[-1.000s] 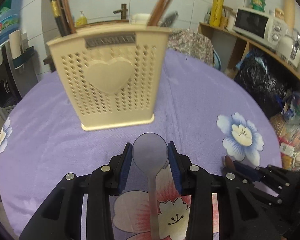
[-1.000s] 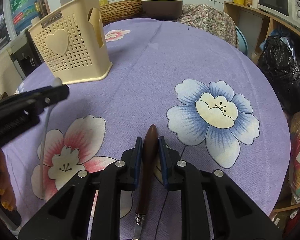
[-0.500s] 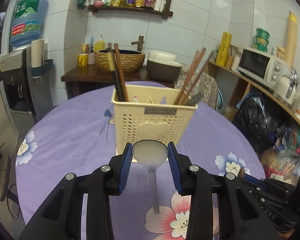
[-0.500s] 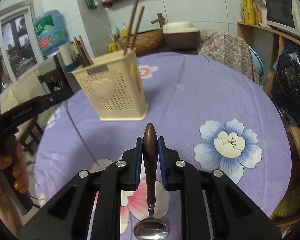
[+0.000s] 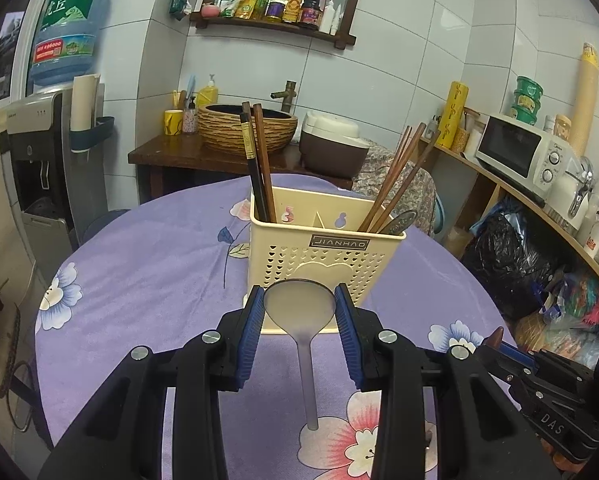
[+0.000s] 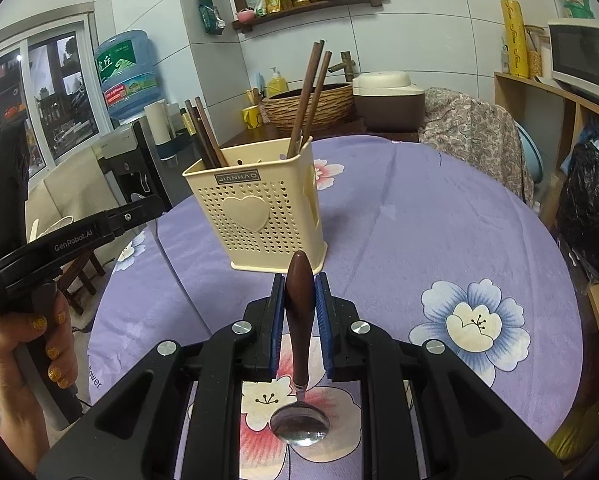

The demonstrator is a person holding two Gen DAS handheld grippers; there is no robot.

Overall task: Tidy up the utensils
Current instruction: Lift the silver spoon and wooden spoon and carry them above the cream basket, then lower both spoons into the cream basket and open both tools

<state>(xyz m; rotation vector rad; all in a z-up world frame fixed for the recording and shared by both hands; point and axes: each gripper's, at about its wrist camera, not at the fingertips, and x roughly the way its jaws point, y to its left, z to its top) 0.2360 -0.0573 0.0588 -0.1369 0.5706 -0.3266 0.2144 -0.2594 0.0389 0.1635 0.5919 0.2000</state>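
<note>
In the left wrist view the left tool (image 5: 299, 312) clamps a translucent spoon (image 5: 300, 308) by its bowl, handle hanging, near the cream holder (image 5: 323, 264) labelled JIANHAO, while in the right wrist view the right tool (image 6: 300, 312) pinches a wooden-handled spoon (image 6: 299, 300), bowl down, probably for dropping in.
</note>
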